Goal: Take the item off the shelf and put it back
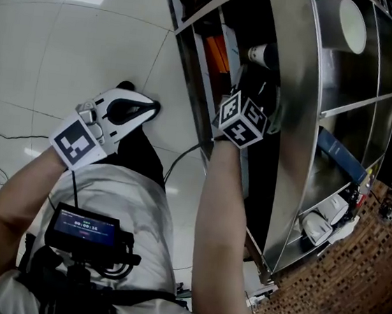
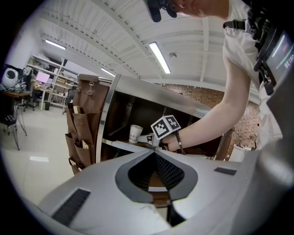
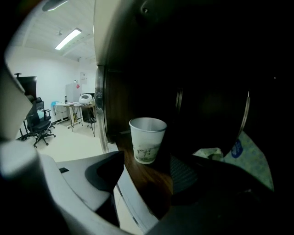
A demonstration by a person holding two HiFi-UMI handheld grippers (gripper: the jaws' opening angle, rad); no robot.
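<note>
The paper cup [image 3: 147,140] is sitting upright on the wooden board of the shelf [image 3: 143,180], close to the front edge on the open side. It's white with a faint greenish print round the lower part, and nothing is touching it.

The right hand-held gripper [image 3: 149,172] is poked into that shelf bay with its jaws standing clearly apart. The cup is lined up with the gap but a bit past the tips, so neither pad is on it and the gripper is empty. Further back in the dark bay, off to the right, there's something pale and crumpled [image 3: 209,153] and a light packet with a blue mark [image 3: 248,156]; can't really tell what either is.

The left hand-held gripper [image 2: 155,151] is held out in front of the shelf, well away from the cup. Its jaw tips meet, with only the hollow behind them showing, and there's nothing in it. From its view you can see the person's right arm reaching into the metal unit, with the cup just beside that hand.

A brown hanging pocket organiser [image 2: 80,133] is clipped to the shelf's left end. In the head view a small screen [image 1: 83,229] is strapped to the person's chest, above a white tiled floor [image 1: 68,47].
</note>
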